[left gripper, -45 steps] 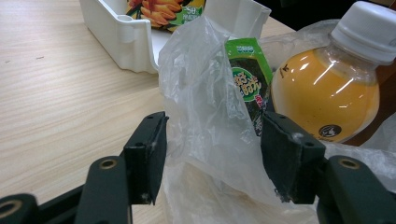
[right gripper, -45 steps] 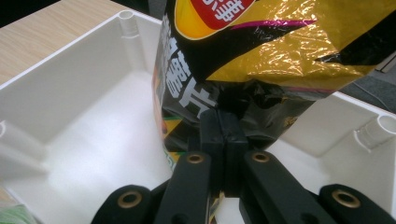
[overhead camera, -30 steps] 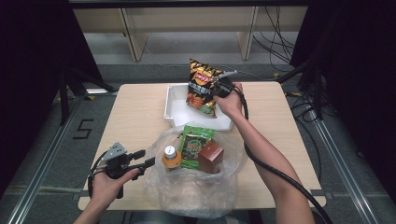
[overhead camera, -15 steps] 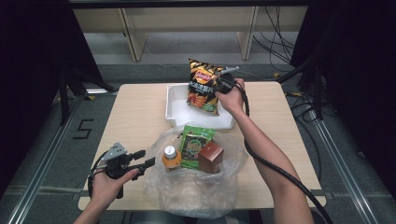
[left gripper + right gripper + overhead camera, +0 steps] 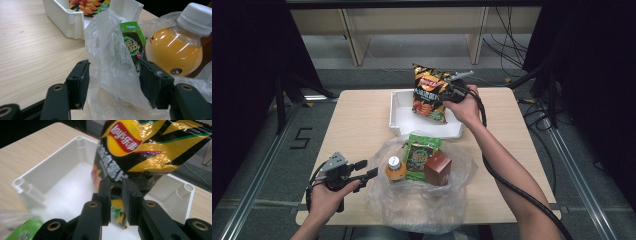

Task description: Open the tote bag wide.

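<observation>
A black-and-yellow chip bag (image 5: 428, 92) (image 5: 140, 147) stands tilted in the white tray (image 5: 399, 107) (image 5: 42, 167). My right gripper (image 5: 446, 95) (image 5: 116, 192) is at its right side. Its jaws have just been opening and stand a little apart, with the bag's lower part still between them. My left gripper (image 5: 368, 169) (image 5: 113, 86) is open at the left rim of a clear plastic bag (image 5: 412, 210) (image 5: 107, 50), with loose film between its jaws. In the plastic bag are an orange drink bottle (image 5: 395, 170) (image 5: 172, 50), a green packet (image 5: 419, 152) (image 5: 132, 45) and a brown box (image 5: 438, 168).
The tray sits at the back middle of a light wooden table (image 5: 352, 125), and the plastic bag lies at the front edge. Cables (image 5: 512, 185) trail from the right gripper along the forearm. Dark floor and rails surround the table.
My right hand has risen slightly beside the chip bag, and the bag has kept its place in the tray. The left hand has stayed still.
</observation>
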A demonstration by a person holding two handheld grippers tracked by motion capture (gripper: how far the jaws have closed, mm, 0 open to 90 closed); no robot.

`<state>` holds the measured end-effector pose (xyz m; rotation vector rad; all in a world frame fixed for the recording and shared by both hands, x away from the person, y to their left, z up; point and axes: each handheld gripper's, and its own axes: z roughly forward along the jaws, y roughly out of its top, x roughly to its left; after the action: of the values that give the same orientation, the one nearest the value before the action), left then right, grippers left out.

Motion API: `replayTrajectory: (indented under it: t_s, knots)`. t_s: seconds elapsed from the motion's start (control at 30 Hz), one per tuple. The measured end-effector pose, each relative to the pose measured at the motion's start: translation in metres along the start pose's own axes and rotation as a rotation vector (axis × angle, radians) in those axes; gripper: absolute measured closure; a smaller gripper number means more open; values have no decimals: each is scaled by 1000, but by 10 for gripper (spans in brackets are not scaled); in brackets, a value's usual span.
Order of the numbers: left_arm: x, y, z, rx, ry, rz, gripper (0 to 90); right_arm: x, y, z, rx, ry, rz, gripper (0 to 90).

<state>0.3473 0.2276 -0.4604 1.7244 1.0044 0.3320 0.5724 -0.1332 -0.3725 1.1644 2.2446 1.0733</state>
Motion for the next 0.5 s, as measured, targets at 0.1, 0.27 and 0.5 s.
replayTrajectory:
  t_s: [0.1, 0.27, 0.5]
  knots:
    - [0, 1, -1, 3, 7, 6, 414, 2, -3, -9, 11, 27, -25, 766]
    - [-1, 2, -1, -8, 0, 10, 414, 7, -8, -17, 26, 115, -102, 748]
    - [0, 2, -1, -1, 4, 13, 414, 19, -17, -24, 120, 189, -102, 732]
